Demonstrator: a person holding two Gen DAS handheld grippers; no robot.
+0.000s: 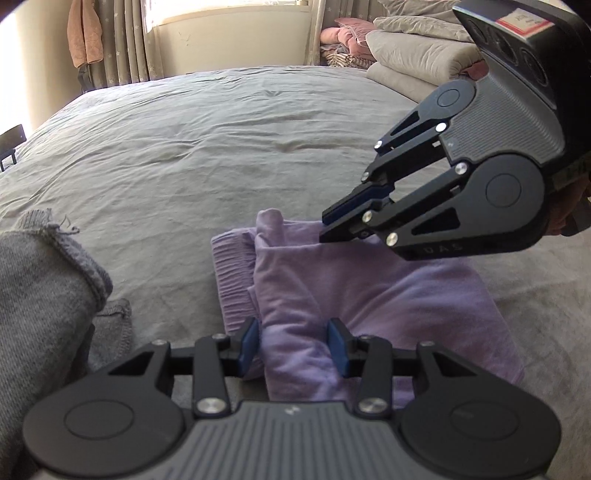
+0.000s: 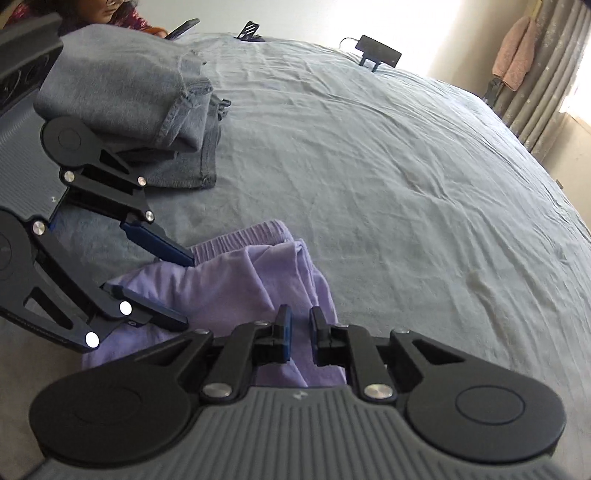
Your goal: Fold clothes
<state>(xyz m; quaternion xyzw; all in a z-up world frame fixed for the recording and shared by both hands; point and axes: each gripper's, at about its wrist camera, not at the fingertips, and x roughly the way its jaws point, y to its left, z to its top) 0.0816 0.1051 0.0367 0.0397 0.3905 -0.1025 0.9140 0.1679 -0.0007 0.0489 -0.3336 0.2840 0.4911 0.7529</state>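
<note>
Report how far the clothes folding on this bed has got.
Done: a grey garment lies folded in a stack on the bed. In hand: the purple garment, partly folded; a bunched fold sits between the left hand-held gripper fingers, and the right hand-held gripper is at its far edge. Left: flatten and finish the purple piece. Whether other clothes wait is not shown.

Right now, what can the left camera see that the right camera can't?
Only the left camera shows the folded duvets and pink bedding at the far corner of the bed.

Only the right camera shows a person at the bed's far edge, a phone and a black device.

Both show the grey bed, the purple garment, the grey clothes, a pink cloth hanging by the curtains, and both grippers on the purple garment: left gripper, right gripper.
</note>
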